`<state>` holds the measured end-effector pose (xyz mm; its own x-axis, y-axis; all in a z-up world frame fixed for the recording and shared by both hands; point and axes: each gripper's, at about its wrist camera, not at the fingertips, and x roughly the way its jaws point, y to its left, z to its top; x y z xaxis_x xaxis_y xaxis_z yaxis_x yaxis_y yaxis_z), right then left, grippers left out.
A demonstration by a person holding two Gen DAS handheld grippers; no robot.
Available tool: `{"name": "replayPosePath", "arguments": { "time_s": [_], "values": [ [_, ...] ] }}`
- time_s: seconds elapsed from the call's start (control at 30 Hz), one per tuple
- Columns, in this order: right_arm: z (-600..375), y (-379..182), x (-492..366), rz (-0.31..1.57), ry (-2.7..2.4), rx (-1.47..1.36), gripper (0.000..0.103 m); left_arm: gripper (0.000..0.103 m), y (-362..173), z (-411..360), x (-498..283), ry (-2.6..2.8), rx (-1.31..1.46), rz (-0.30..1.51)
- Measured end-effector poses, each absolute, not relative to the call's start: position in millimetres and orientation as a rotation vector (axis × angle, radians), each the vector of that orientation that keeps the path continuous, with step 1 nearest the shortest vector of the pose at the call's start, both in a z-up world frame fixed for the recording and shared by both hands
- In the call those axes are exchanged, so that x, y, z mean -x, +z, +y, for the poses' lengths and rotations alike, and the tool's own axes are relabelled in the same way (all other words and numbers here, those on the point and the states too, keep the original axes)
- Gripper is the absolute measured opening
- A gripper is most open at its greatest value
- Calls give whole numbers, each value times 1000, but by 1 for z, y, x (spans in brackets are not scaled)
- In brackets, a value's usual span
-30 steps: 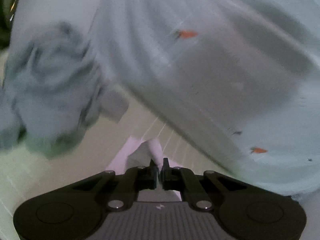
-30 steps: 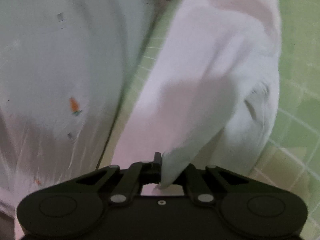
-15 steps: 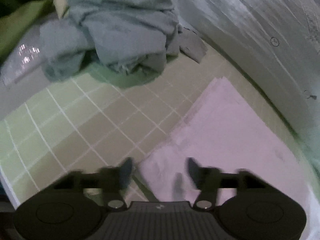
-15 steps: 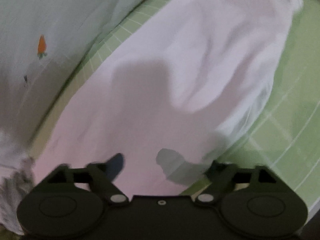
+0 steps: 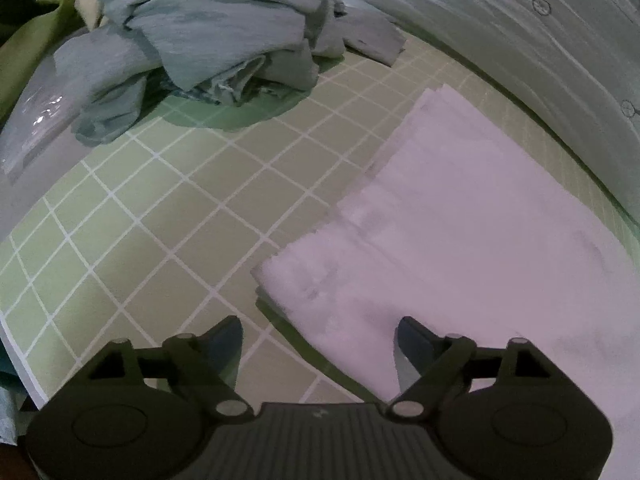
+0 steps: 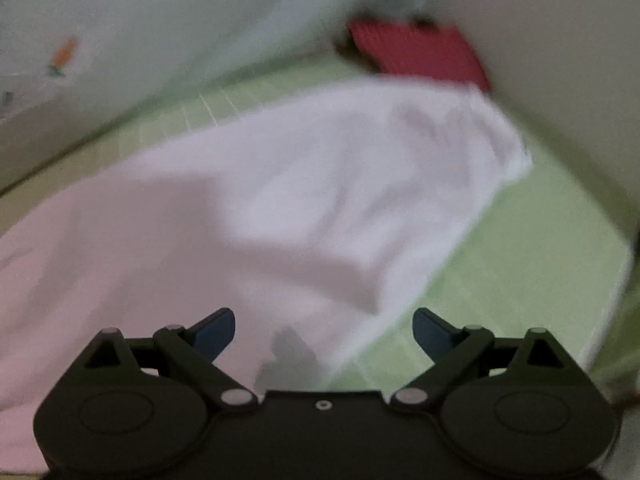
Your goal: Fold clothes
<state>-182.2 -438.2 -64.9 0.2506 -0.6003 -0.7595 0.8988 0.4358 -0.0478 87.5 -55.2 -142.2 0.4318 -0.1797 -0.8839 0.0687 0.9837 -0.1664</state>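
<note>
A pale pink-white garment [image 5: 472,240] lies flat on the green grid mat [image 5: 160,220]. It also shows in the right wrist view [image 6: 260,208], blurred, with a raised fold toward its right end. My left gripper [image 5: 318,340] is open and empty, just above the garment's near corner. My right gripper [image 6: 324,330] is open and empty over the garment's near edge.
A crumpled grey-blue heap of clothes [image 5: 208,28] sits at the back left of the mat. A light sheet with small prints [image 5: 520,40] runs along the back. A red item [image 6: 420,54] lies beyond the garment. The mat's edge [image 5: 16,356] is at the left.
Both grippers were shut on the garment a second ago; they have opened and let it go. It now lies flat on the mat, and both grippers have drawn back.
</note>
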Motion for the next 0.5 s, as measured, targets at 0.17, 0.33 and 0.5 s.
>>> {"name": "replayPosePath", "arguments": {
  "time_s": [0.17, 0.33, 0.5],
  "values": [
    [-454, -89, 167, 840, -936, -399, 97, 101, -143, -62, -85, -176, 106, 1119],
    [-470, -120, 175, 901, -925, -566, 103, 103, -145, -67, -84, -186, 70, 1113],
    [-474, -123, 183, 893, -930, -628, 103, 97, -145, -68, -81, -163, 76, 1087]
  ]
}}
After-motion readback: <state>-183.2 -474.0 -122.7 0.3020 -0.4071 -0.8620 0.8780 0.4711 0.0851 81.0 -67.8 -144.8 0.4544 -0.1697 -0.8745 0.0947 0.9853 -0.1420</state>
